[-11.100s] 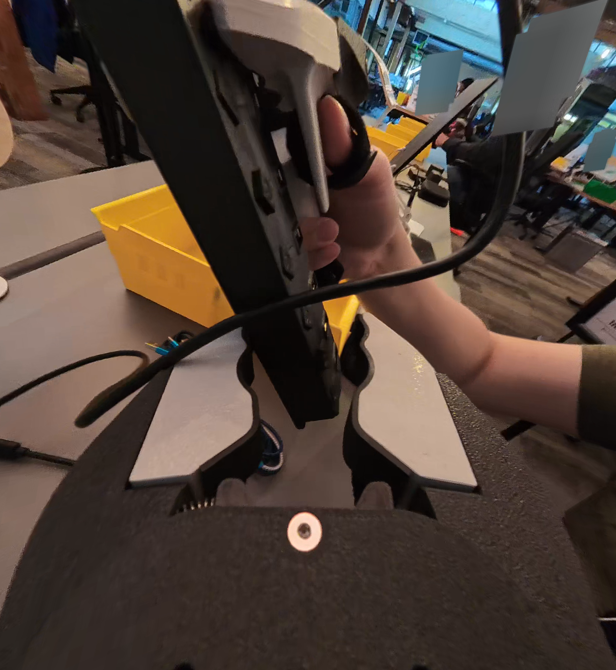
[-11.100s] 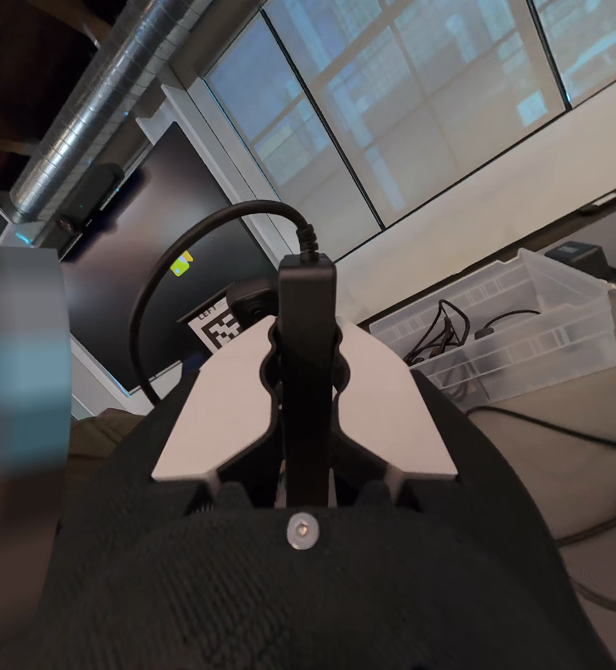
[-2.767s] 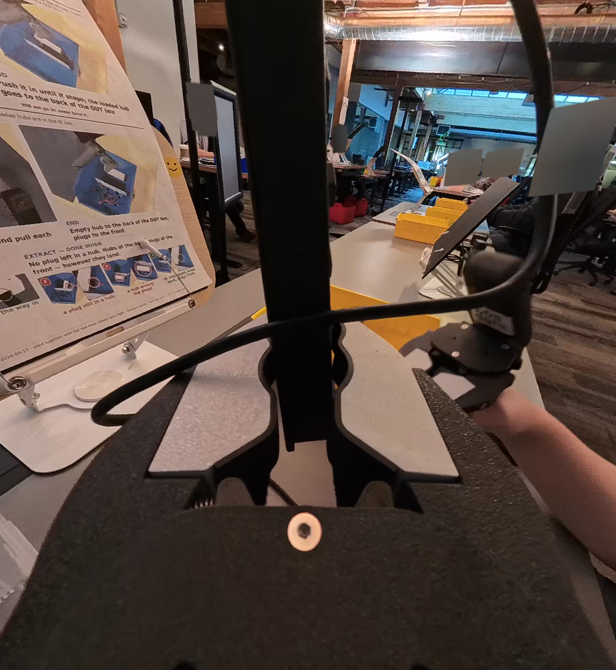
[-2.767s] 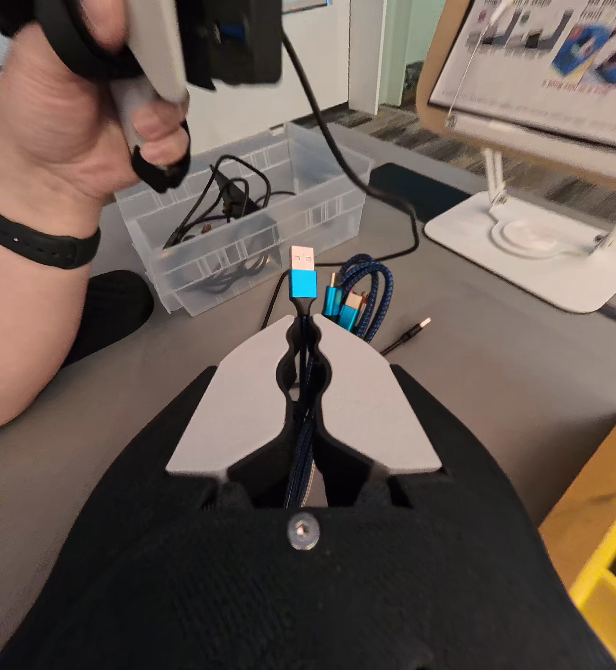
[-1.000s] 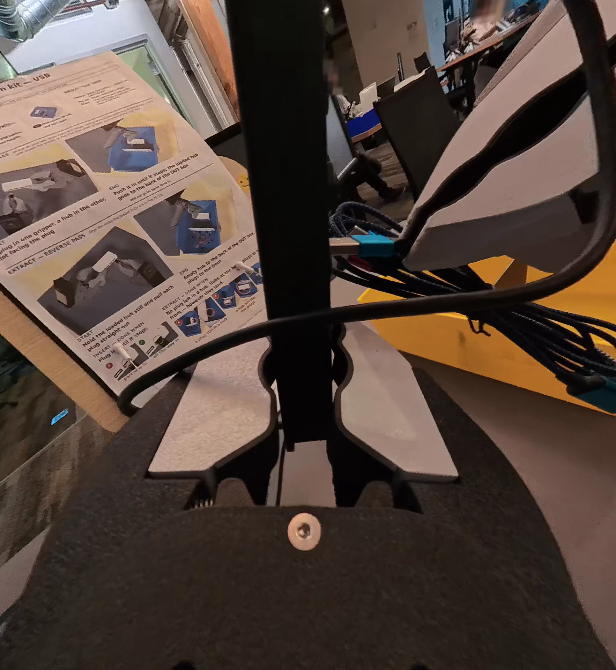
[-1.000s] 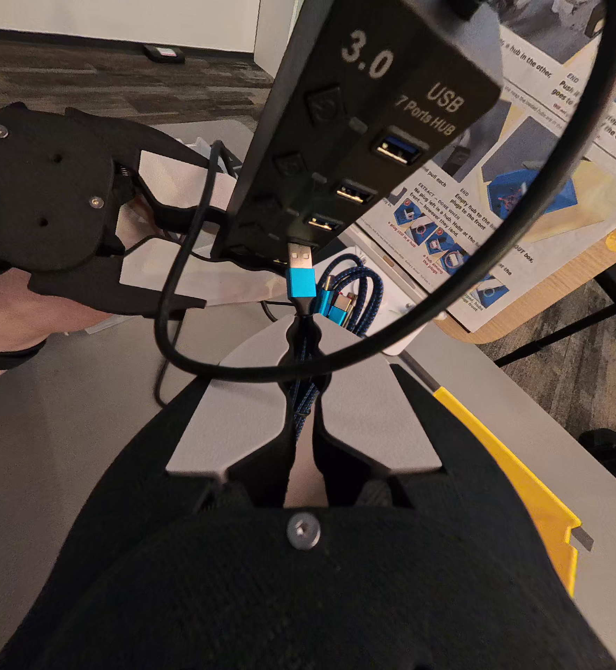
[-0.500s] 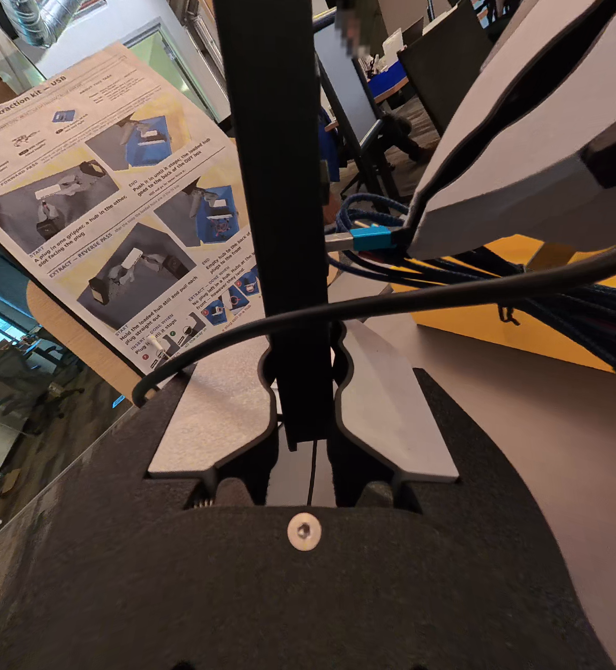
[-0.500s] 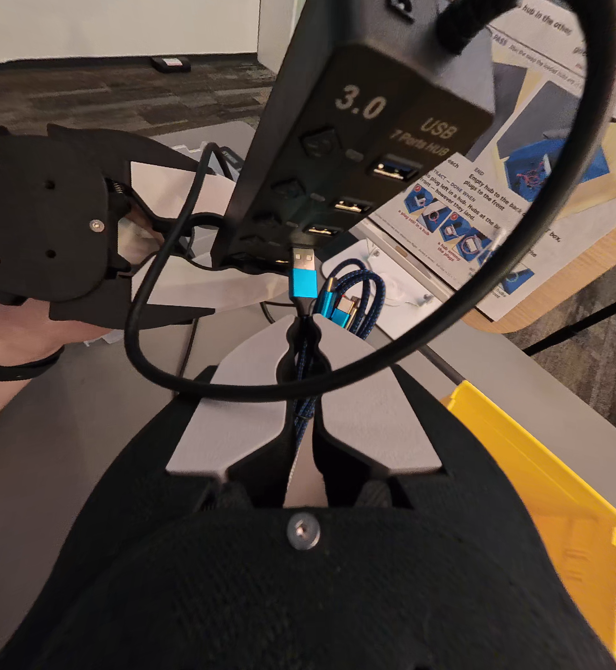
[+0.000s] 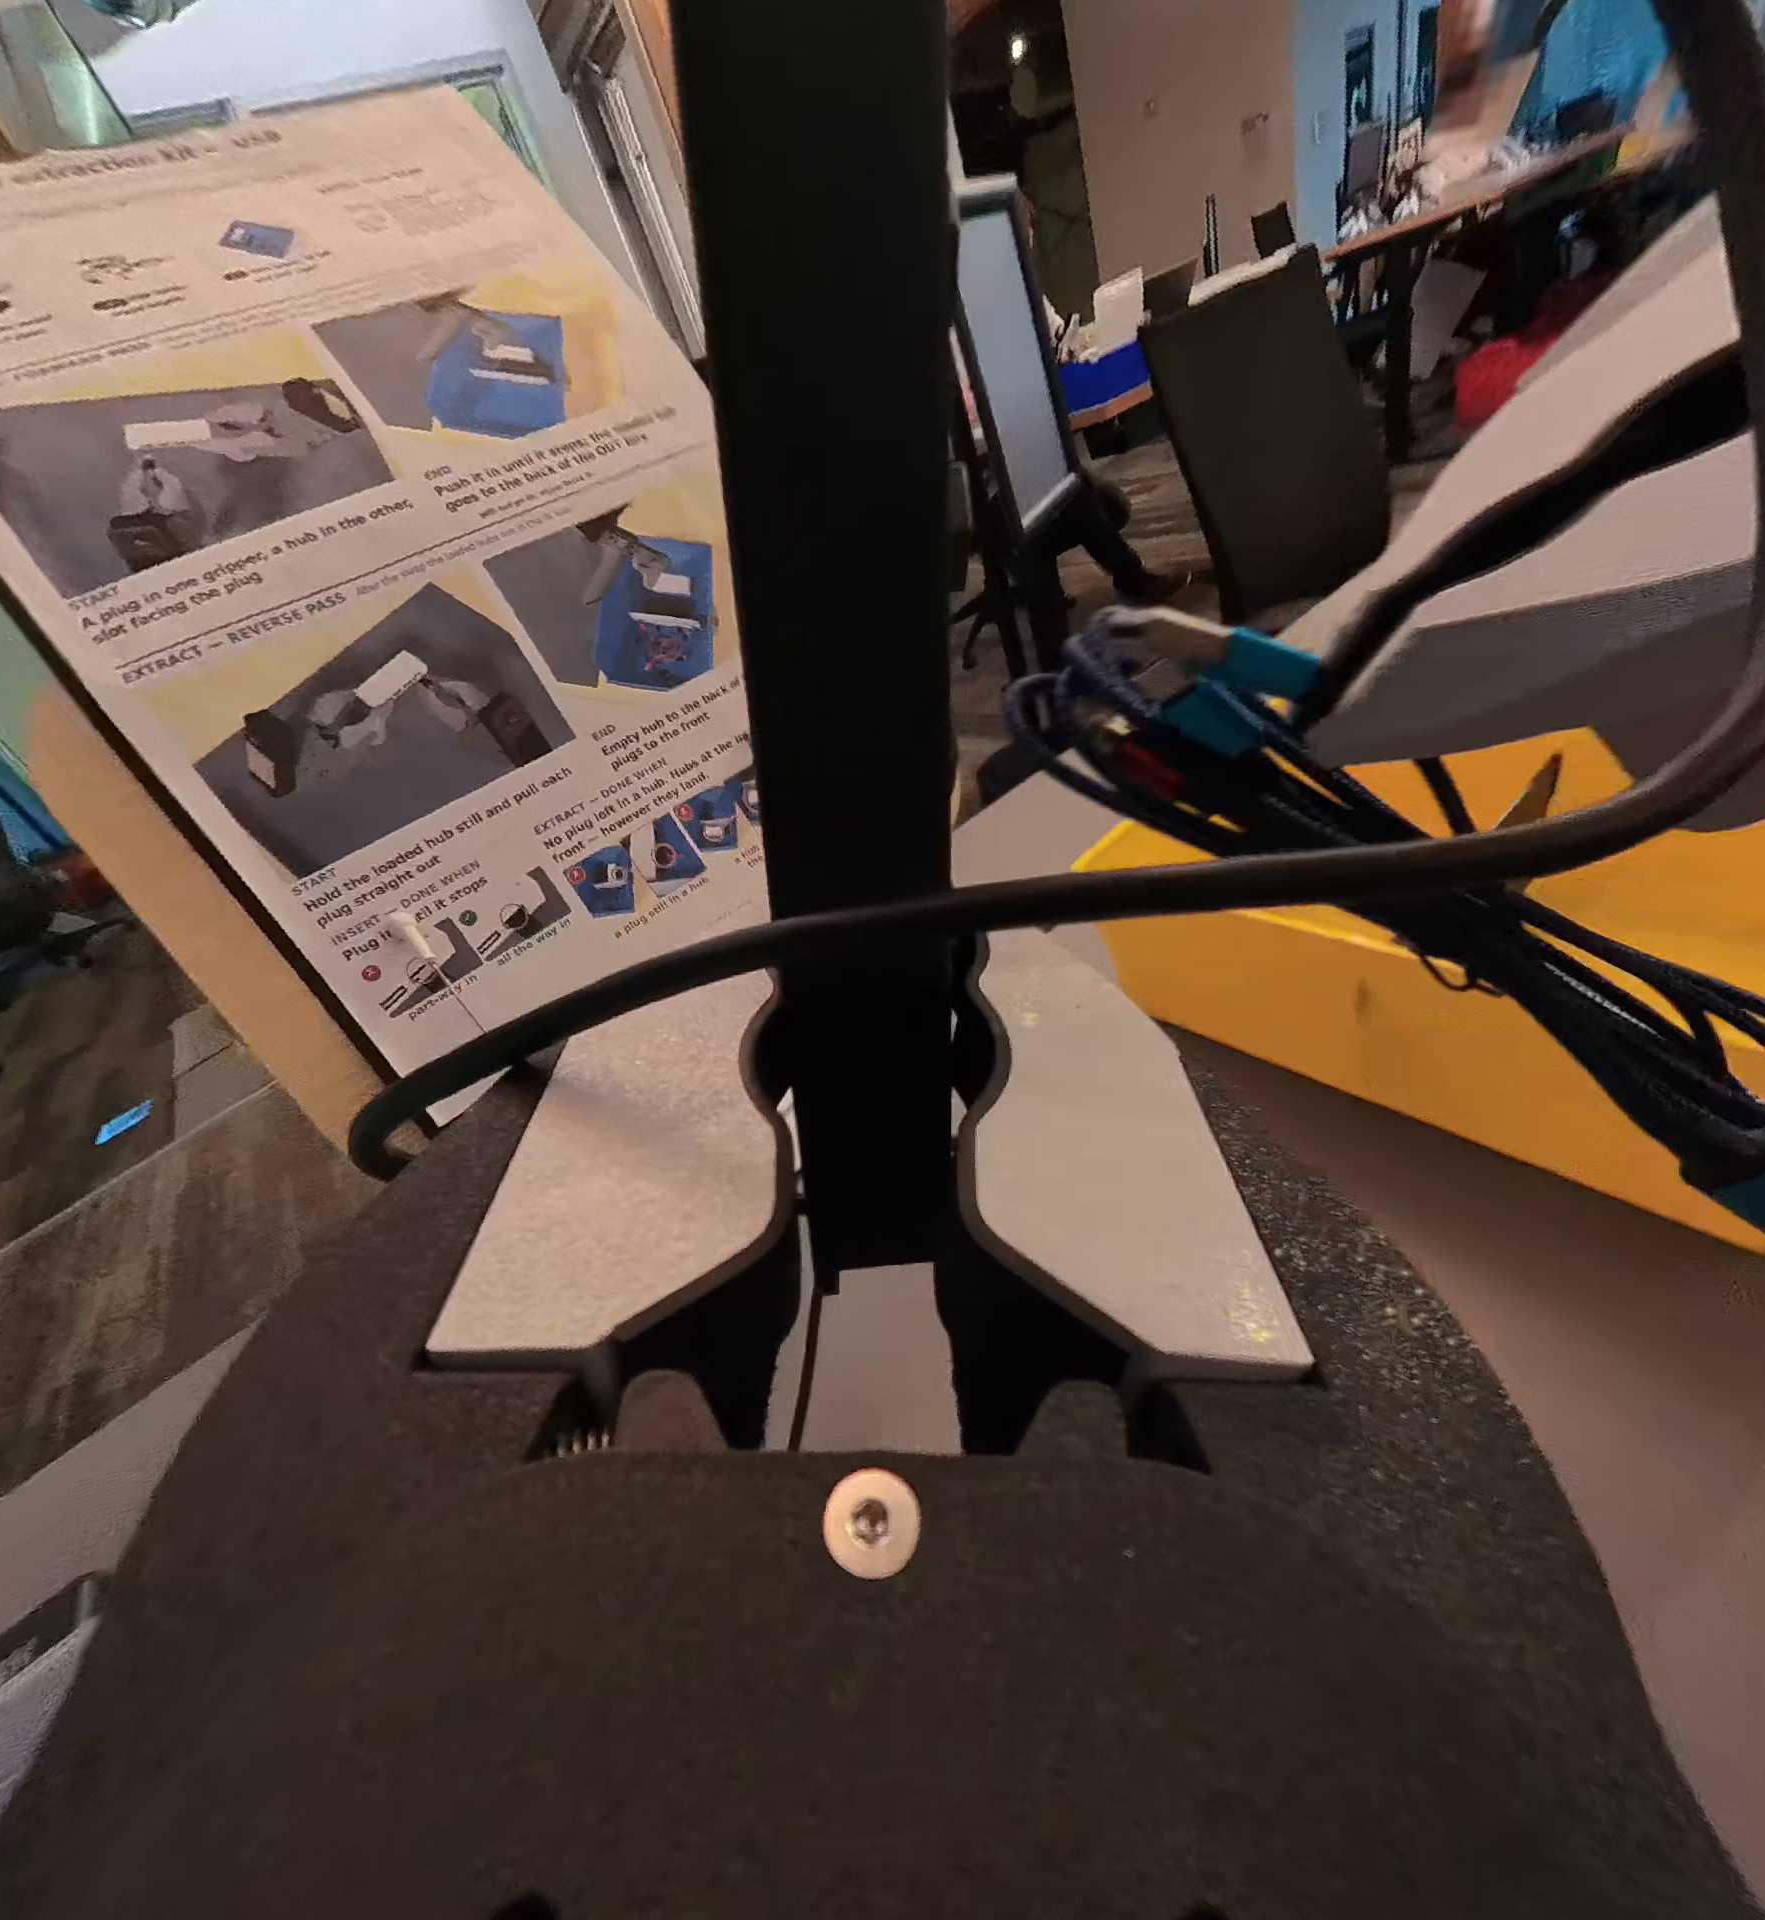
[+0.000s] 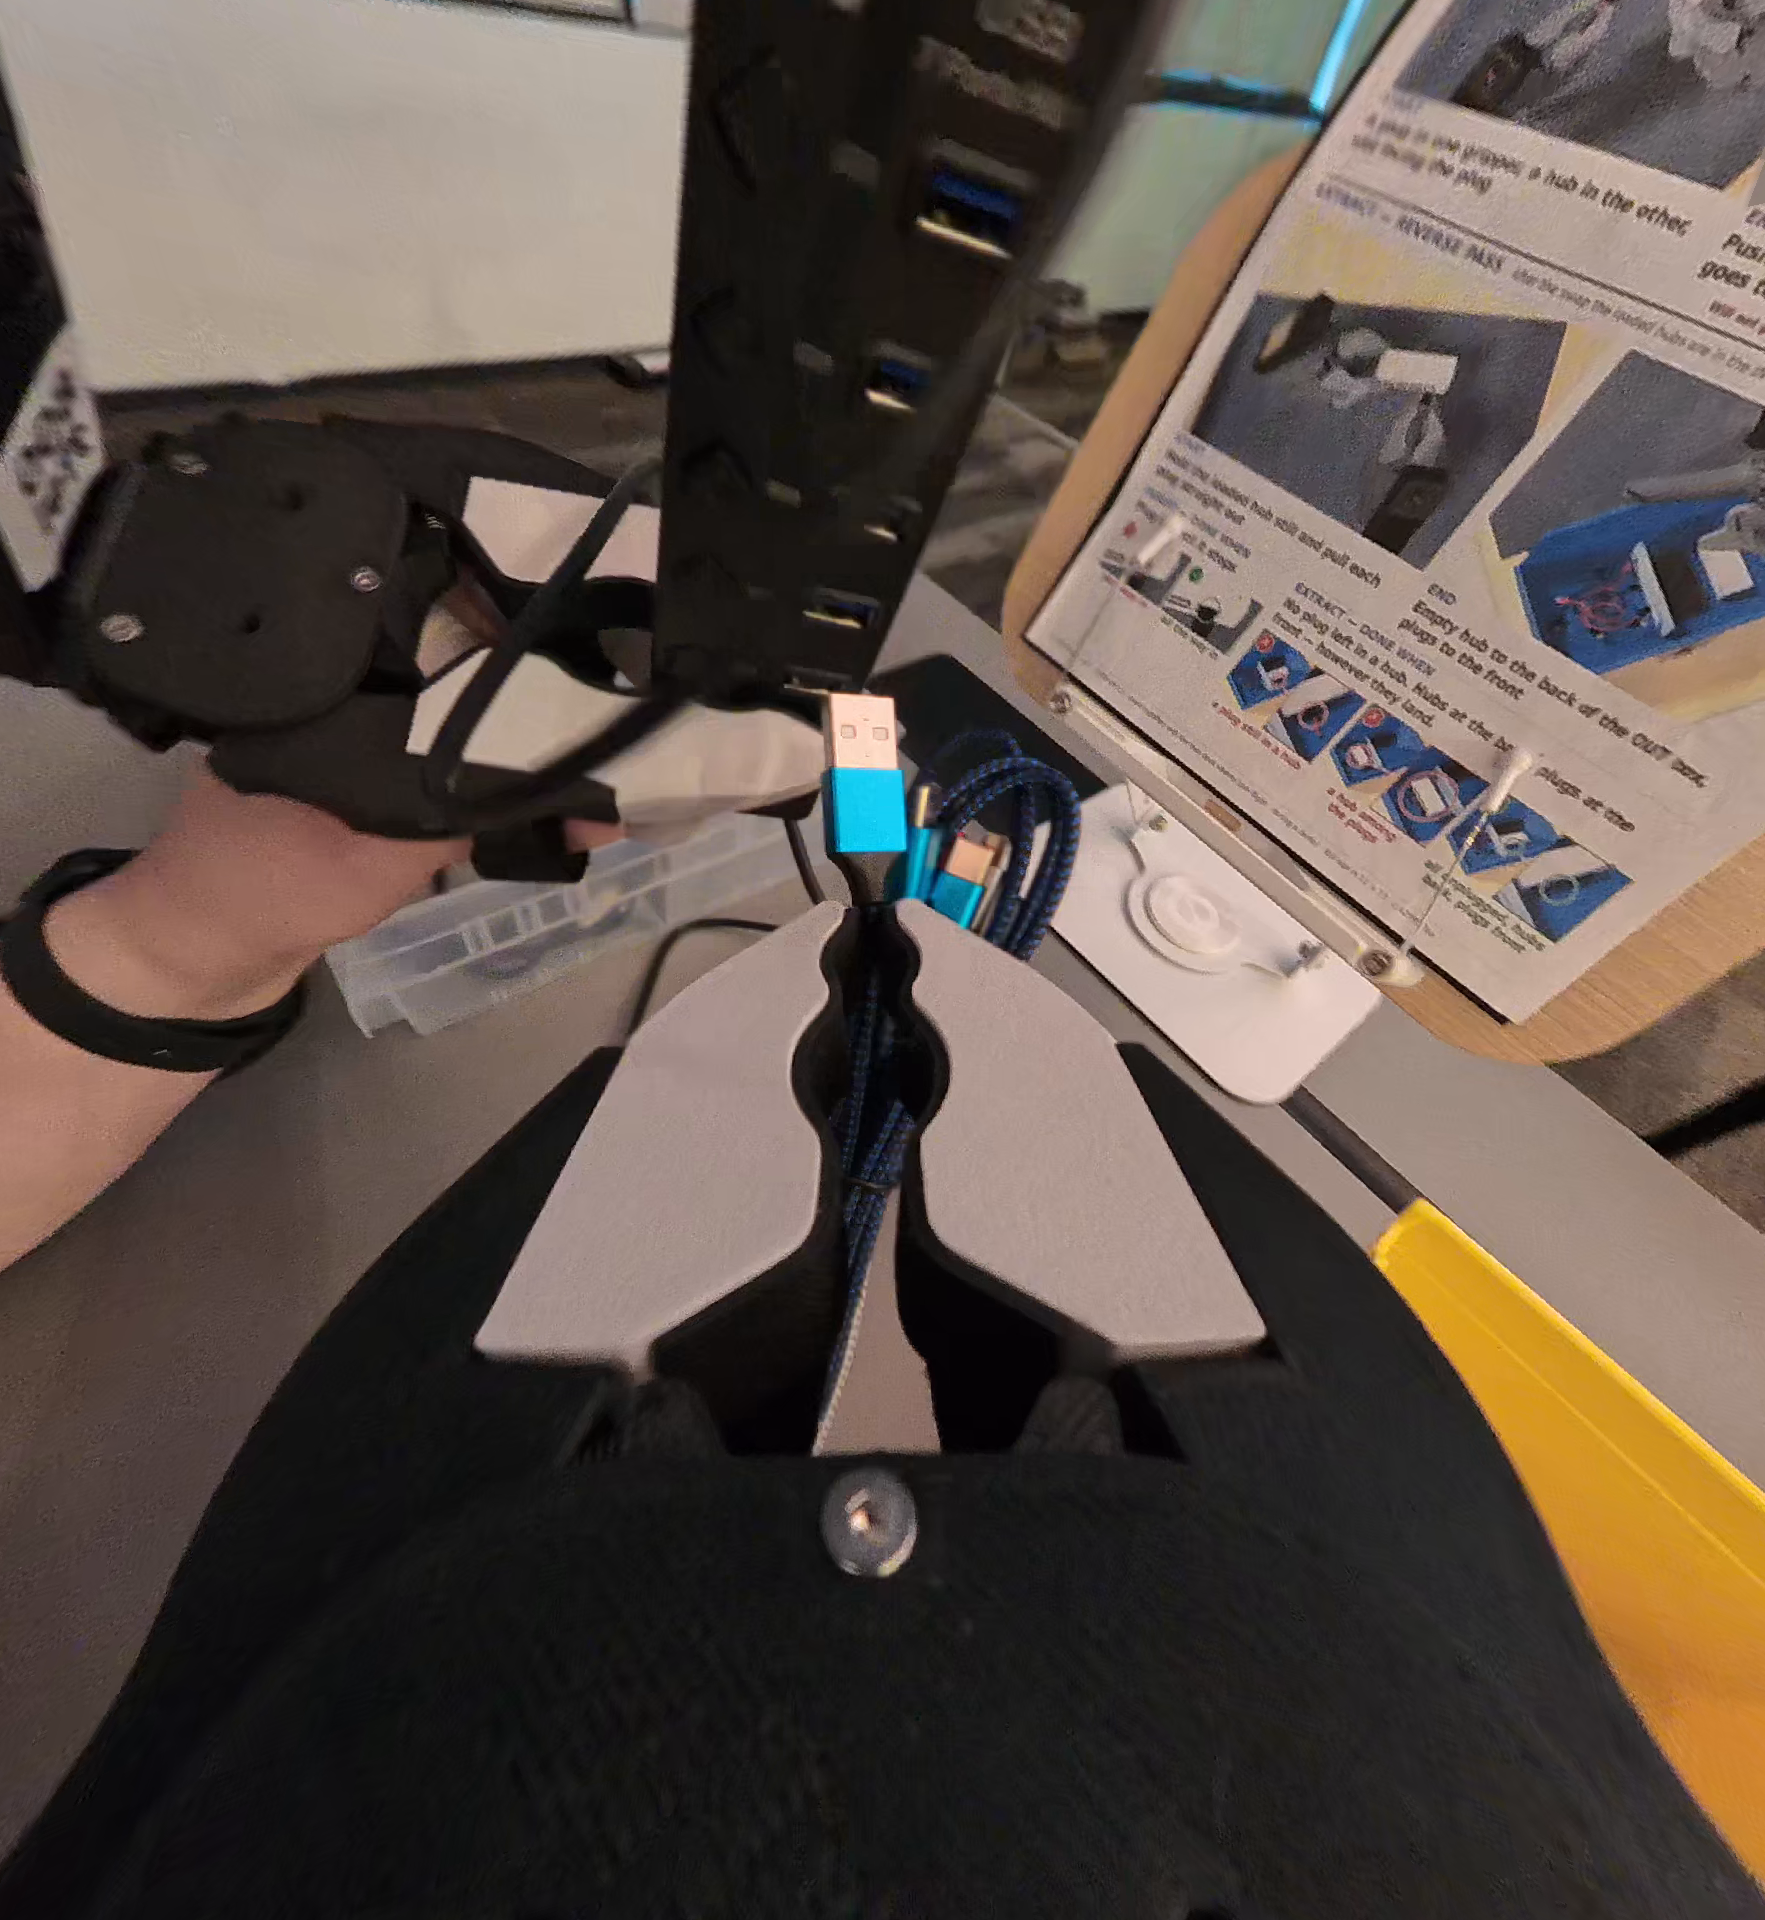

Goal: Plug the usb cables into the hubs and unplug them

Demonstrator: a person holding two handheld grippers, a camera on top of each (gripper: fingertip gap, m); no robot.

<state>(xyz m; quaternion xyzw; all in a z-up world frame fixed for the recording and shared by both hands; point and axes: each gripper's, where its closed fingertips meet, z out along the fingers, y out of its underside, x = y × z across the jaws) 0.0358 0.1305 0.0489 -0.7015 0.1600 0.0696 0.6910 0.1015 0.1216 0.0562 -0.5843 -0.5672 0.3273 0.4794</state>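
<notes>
My right claw [image 10: 865, 935] pinches the blue cable, its plug [image 10: 862, 774] pointing to twelve o'clock. My left claw [image 9: 865, 1049] clamps the black hub [image 10: 836, 343] upright, its lowest port just beyond the plug tip, not yet touching.

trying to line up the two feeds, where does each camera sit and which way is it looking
Left wrist view: on the left gripper, looking along its fingers, shut on the black hub, toward the instruction sheet.
Right wrist view: on the right gripper, looking along fingers holding the blue cable, at the hub's ports; the left hand shows.
Shared: hub, cable, sheet, yellow bin.
</notes>
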